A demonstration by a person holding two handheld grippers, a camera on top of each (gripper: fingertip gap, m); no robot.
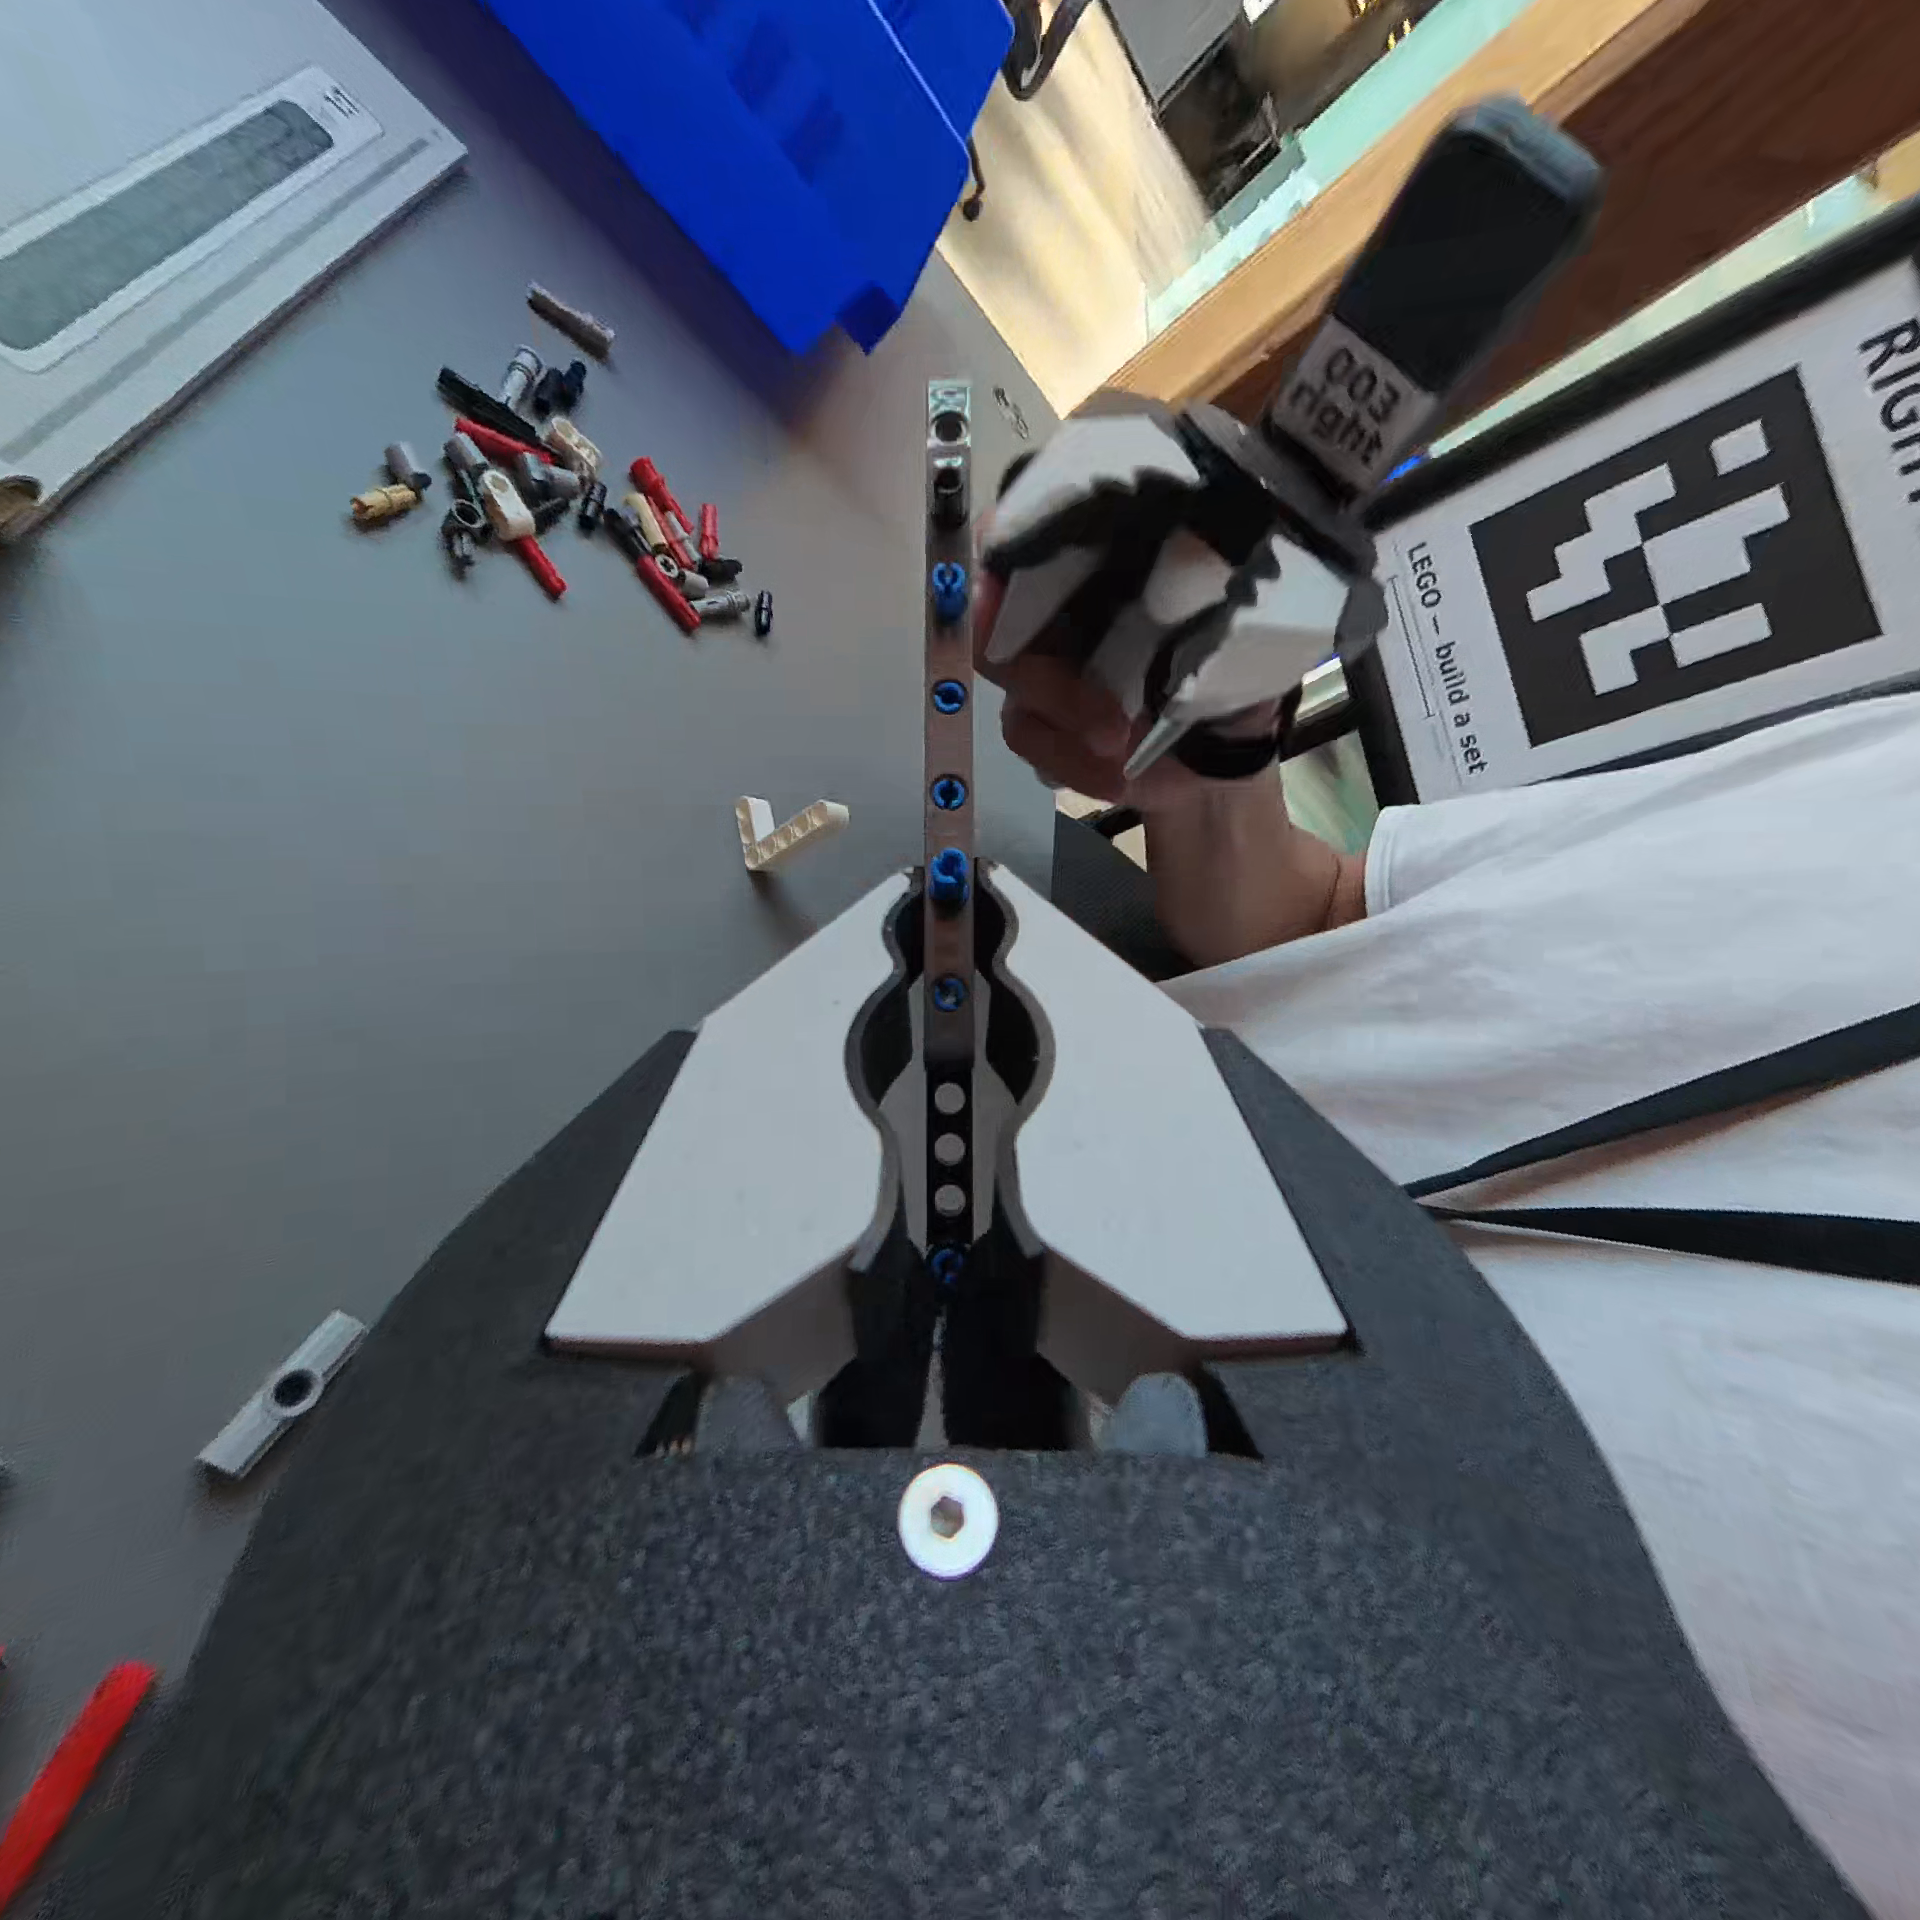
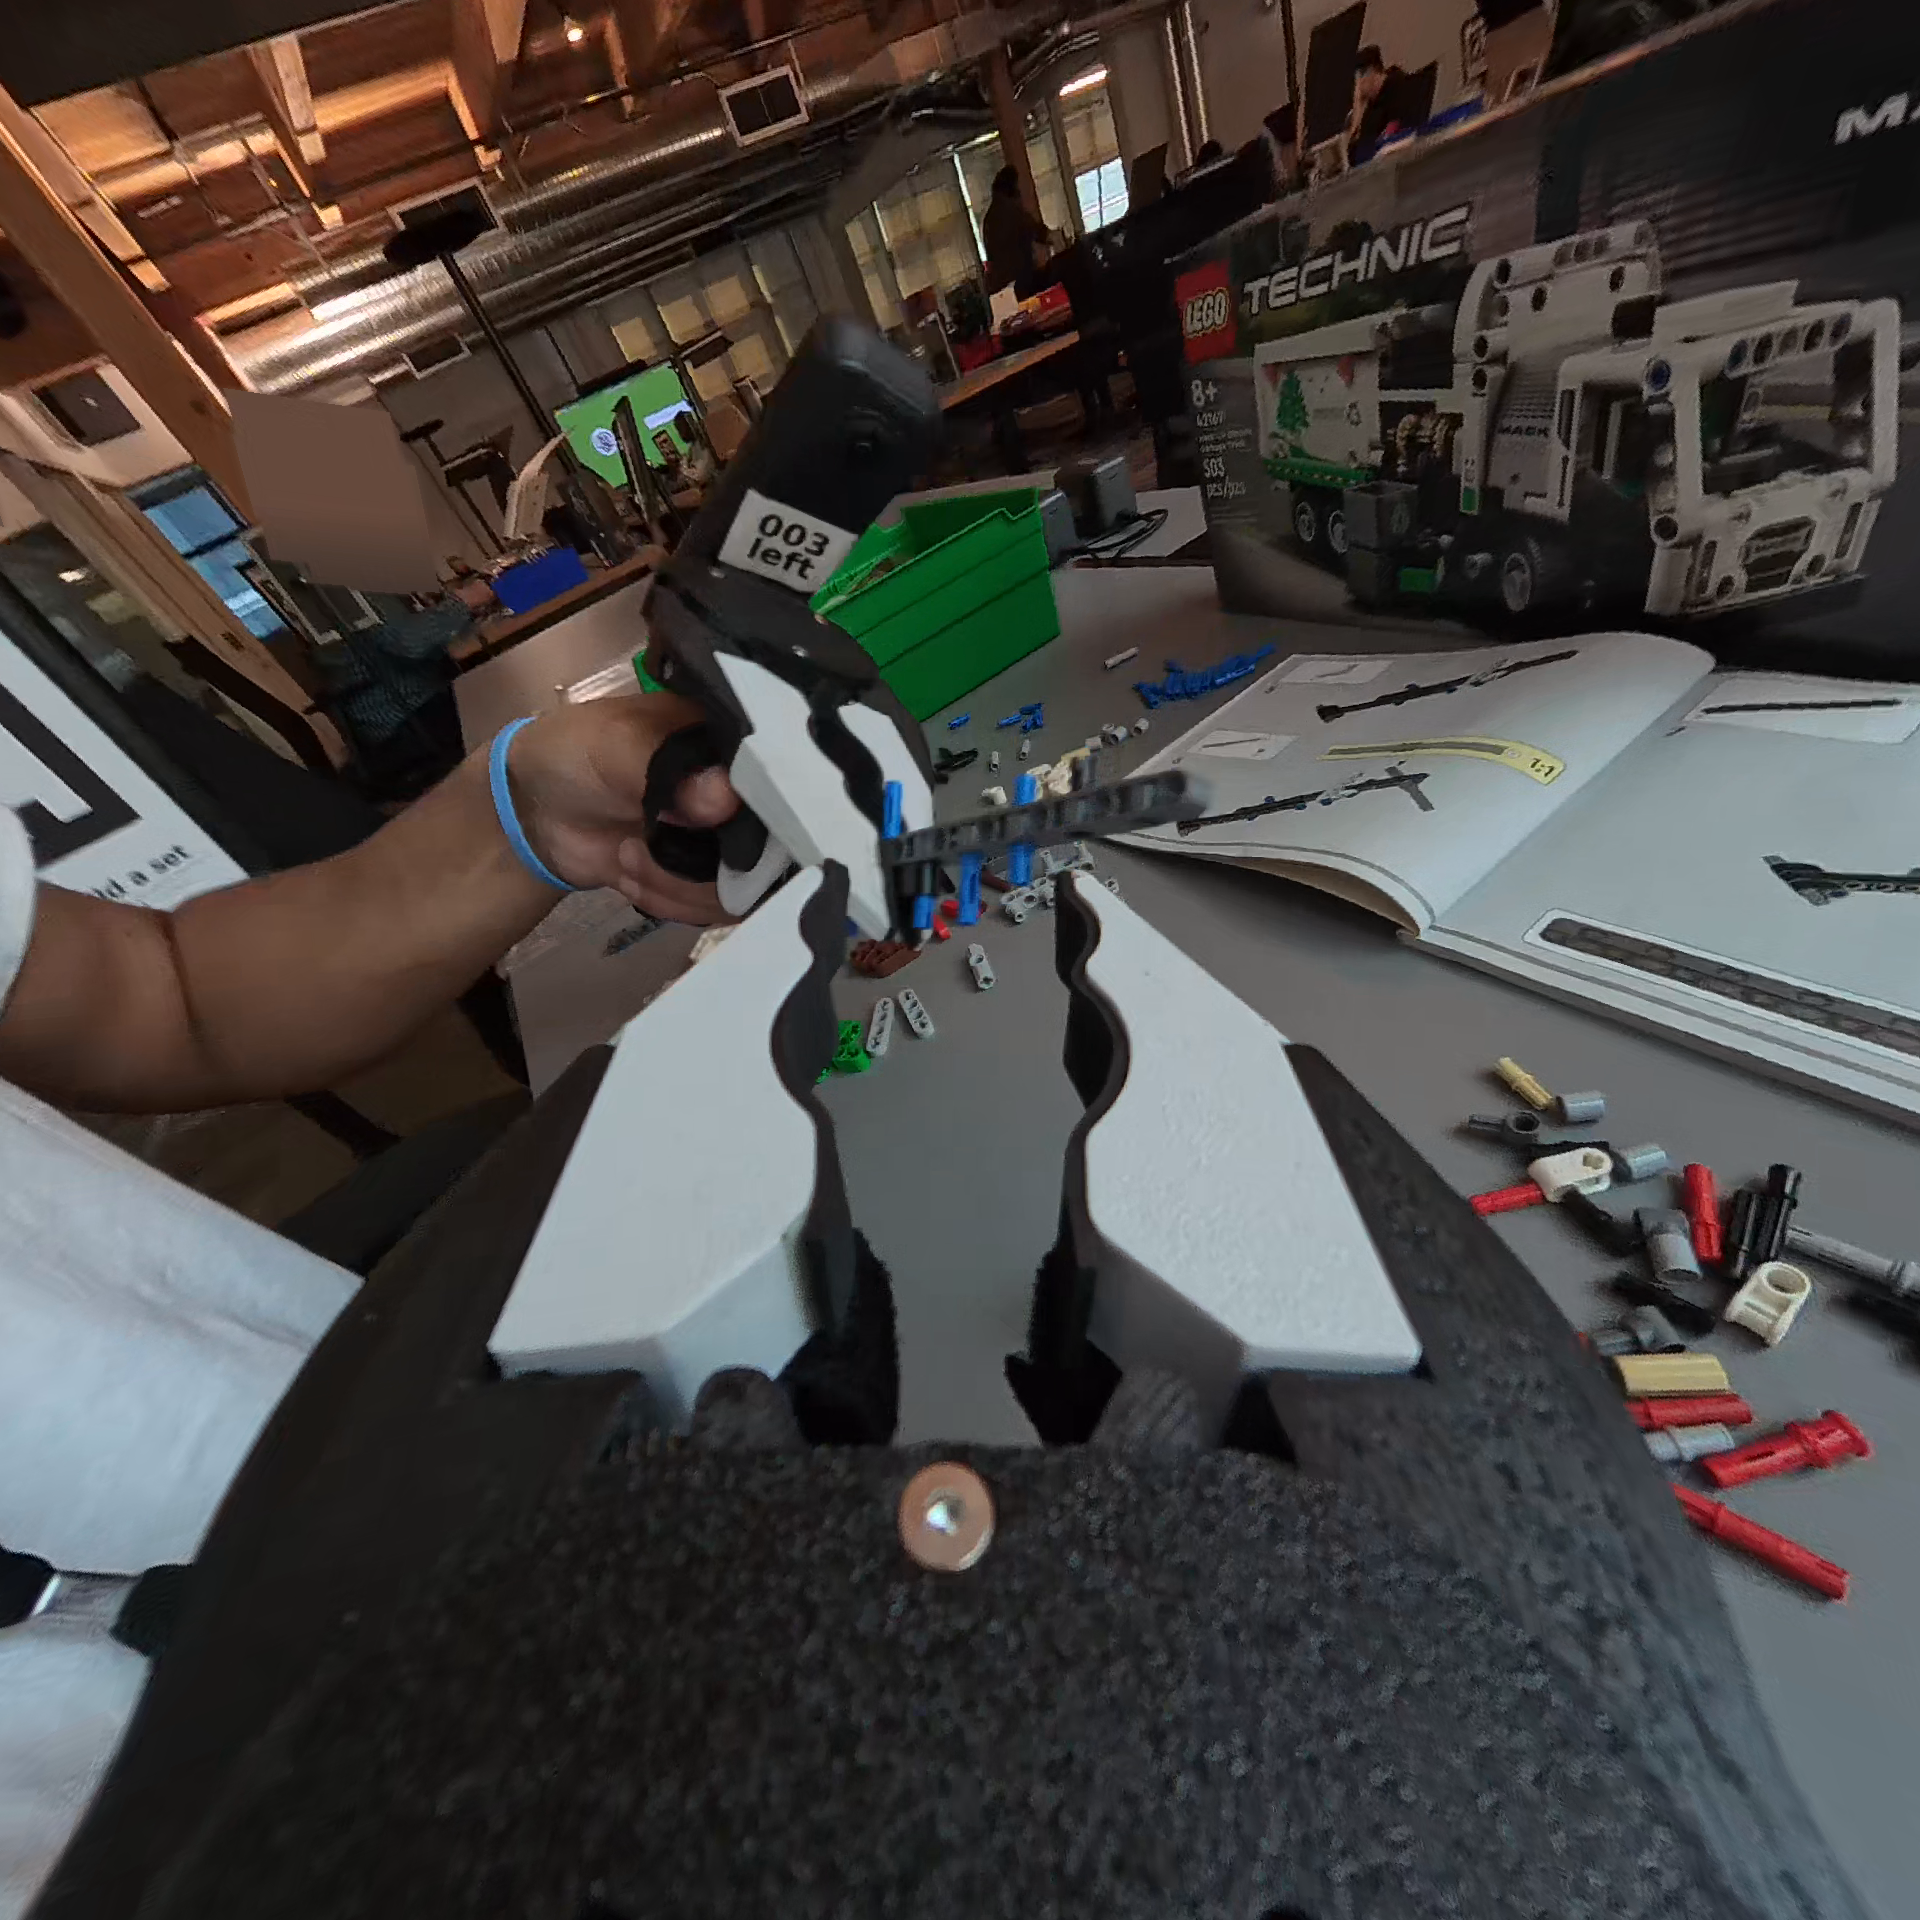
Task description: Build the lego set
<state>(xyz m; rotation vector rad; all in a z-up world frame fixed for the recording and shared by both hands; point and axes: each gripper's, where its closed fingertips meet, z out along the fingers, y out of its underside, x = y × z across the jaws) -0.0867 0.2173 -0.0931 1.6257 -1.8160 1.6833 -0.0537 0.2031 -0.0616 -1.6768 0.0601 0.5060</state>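
Note:
My left gripper [image 1: 948, 883] is shut on a long grey and black beam [image 1: 949, 644] that carries several blue pins. The beam sticks out forward from the jaws, above the dark table. My right gripper [image 2: 945, 904] is open and empty. In the left wrist view it [image 1: 1049, 561] hovers just right of the beam's far half. In the right wrist view the left gripper [image 2: 878, 883] holds the beam [image 2: 1049, 816] level just beyond my right fingertips [image 2: 1075, 904].
A pile of red, black, grey and tan pins and axles [image 1: 582, 499] lies on the table; it also shows in the right wrist view [image 2: 1683, 1278]. Also here: white L-beam [image 1: 790, 831], blue bin [image 1: 779, 135], green bin [image 2: 956, 603], open instruction booklet [image 2: 1455, 790], set box [image 2: 1558, 416]. Spacing between my two grippers at the tips: around 5 cm.

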